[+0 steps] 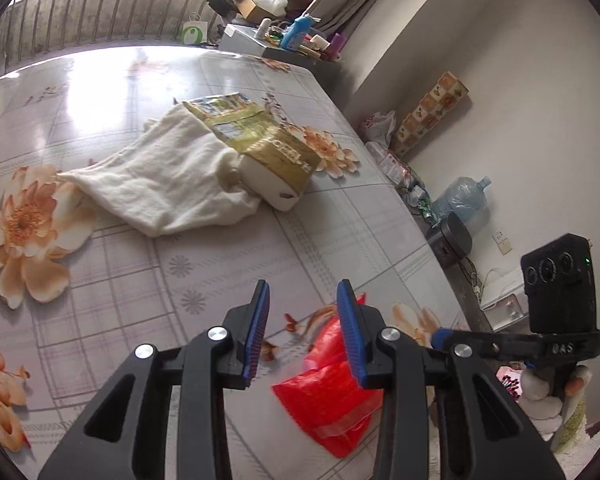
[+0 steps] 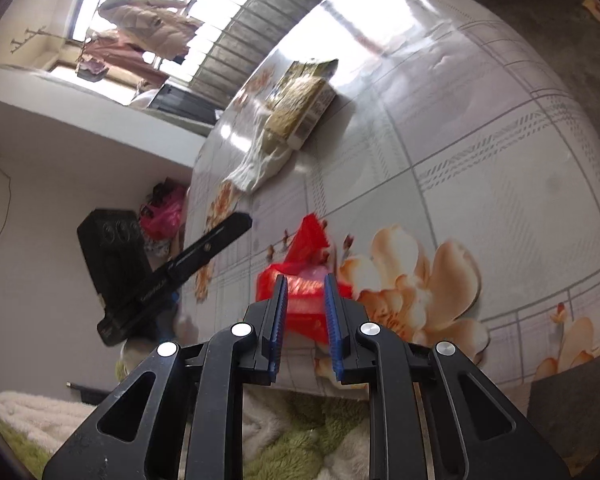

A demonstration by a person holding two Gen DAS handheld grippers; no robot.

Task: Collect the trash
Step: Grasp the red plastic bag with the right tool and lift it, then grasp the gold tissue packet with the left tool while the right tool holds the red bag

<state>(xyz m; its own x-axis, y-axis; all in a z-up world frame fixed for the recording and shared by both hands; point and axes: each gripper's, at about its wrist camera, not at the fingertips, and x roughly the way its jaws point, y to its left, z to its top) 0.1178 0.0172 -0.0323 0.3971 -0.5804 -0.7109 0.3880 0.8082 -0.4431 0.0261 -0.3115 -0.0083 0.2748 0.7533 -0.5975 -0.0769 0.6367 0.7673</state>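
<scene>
Bag [image 1: 327,396] near table [image 1: 204,264] edge; box [image 1: 260,148] on cloth [image 1: 160,184] beyond.

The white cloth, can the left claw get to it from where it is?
Probably yes. The cloth lies in the open on the table, ahead of the left claw, with only bare tabletop between. The gold pack sits on its far edge, away from the claw.

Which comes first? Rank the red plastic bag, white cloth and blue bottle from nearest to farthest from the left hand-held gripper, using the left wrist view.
1. Red plastic bag: at the left hand-held gripper, by its right finger.
2. White cloth: mid-table, ahead and left.
3. Blue bottle: beyond the table's far end.
</scene>
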